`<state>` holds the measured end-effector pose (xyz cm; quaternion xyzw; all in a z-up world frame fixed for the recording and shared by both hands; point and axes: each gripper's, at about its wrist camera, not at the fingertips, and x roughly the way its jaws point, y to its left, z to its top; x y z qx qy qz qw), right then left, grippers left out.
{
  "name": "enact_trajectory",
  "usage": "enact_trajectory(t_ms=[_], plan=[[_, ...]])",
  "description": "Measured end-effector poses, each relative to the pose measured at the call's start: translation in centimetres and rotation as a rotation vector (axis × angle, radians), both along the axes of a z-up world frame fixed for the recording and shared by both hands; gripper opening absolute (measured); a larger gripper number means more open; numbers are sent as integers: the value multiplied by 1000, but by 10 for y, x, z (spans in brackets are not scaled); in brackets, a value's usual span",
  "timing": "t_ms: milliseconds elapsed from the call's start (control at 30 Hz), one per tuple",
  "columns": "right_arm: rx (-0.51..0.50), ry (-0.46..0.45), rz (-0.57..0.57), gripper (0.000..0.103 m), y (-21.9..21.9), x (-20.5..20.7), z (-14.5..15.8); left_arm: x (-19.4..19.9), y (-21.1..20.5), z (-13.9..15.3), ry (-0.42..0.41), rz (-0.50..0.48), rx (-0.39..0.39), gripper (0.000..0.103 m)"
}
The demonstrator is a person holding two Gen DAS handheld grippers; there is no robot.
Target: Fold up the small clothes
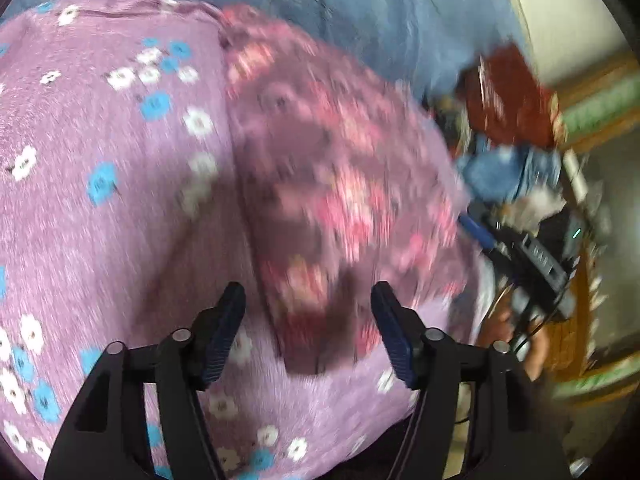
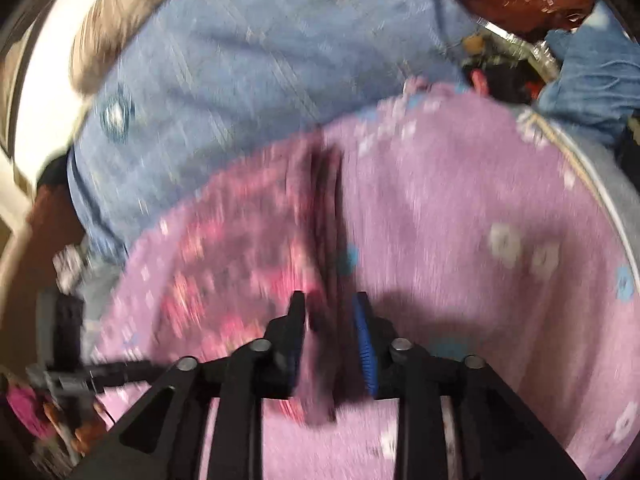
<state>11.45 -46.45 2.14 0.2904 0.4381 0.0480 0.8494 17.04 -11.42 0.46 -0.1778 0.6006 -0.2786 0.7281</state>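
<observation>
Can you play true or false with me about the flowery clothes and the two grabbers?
1. The left gripper is open with nothing between its fingers. True.
2. The right gripper is empty. False: a fold of the pink flowery garment sits between its fingers.
3. The purple sheet has white and blue flowers on it. True.
4. The pink flowery garment lies on a bare wooden floor. False: it lies on the purple sheet.
5. A blue cloth lies beyond the purple sheet. True.
</observation>
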Motion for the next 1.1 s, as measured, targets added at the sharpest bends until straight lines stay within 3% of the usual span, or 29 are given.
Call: enact_trajectory(t_ms=[33,67,167,300,400,467,533,633,733,900,1100], plan=[[36,-3,-18,57,-4,7,-1,10,5,-2,12,30,-22,74],[71,-3,-24,58,-7,16,-4,21,7,-5,24,53,-32,75],[109,22,-27,58,-3,45,-18,49,2,-18,61,79,16,76],[168,80,43,58,12,83,-50,68,-12,-33,122,79,-53,76],[201,62,138,58,27,94,-54,77,-24,-35,110,85,-74,76],[139,60,182,53,35,95,-50,76,-34,-33,66,99,-33,76],[18,27,226,28,44,91,-41,71,-38,-25,-1,98,37,52],[-96,-18,227,21,52,81,-29,65,-47,-14,-94,88,118,33],[-173,-55,220,20,65,74,-15,52,-44,2,-152,80,142,30],[-184,-101,217,20,76,59,7,30,-28,25,-198,79,150,29],[-96,-123,263,20,108,31,29,-9,22,51,-196,103,123,30]])
